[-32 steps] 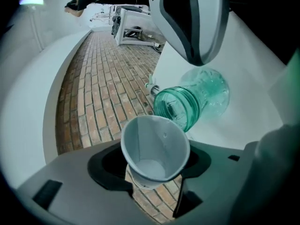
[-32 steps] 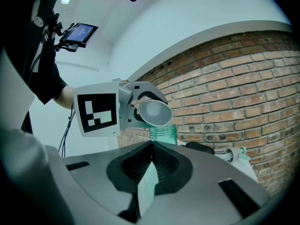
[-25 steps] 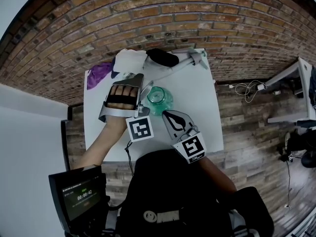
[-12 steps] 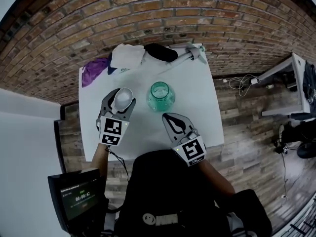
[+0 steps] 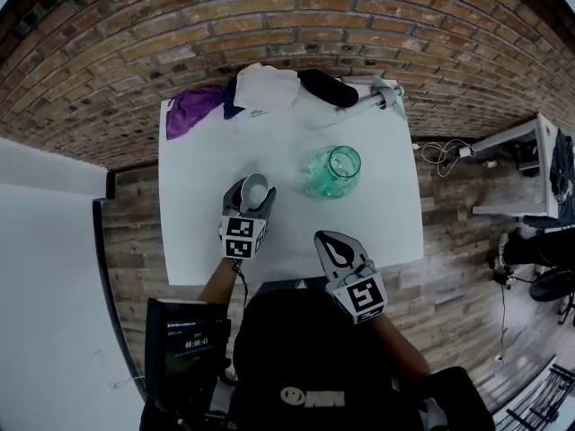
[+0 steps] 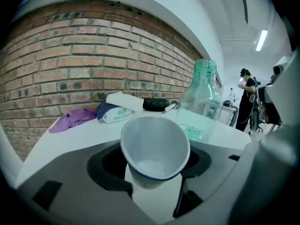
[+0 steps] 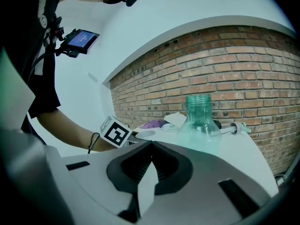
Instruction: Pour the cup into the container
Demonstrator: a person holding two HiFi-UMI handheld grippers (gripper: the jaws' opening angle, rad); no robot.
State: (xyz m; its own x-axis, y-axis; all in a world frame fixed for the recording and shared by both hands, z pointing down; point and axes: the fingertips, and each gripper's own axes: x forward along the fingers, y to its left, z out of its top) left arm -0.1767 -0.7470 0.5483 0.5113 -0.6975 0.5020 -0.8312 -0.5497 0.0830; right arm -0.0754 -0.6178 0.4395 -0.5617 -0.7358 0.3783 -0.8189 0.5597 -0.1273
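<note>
A white paper cup (image 5: 252, 190) sits between the jaws of my left gripper (image 5: 252, 196), which is shut on it, left of the middle of the white table (image 5: 193, 241). In the left gripper view the cup (image 6: 154, 146) leans its mouth back toward the camera, and its inside looks empty and white. The container, a clear green bottle (image 5: 334, 169) with an open neck, stands to the right of the cup and apart from it; it also shows as the bottle (image 6: 200, 97) and the bottle (image 7: 199, 121). My right gripper (image 5: 327, 239) hovers at the table's front edge, shut and holding nothing.
Along the table's far edge lie a purple cloth (image 5: 193, 110), a white packet (image 5: 265, 83), a black object (image 5: 328, 88) and a white handled tool (image 5: 373, 97). A brick wall stands behind. A person (image 6: 246, 95) is far off to the right.
My left gripper, earlier tipped over the bottle's mouth with the cup, has drawn back to the left and toward the table's front, turning the cup upright. The right gripper has stayed put.
</note>
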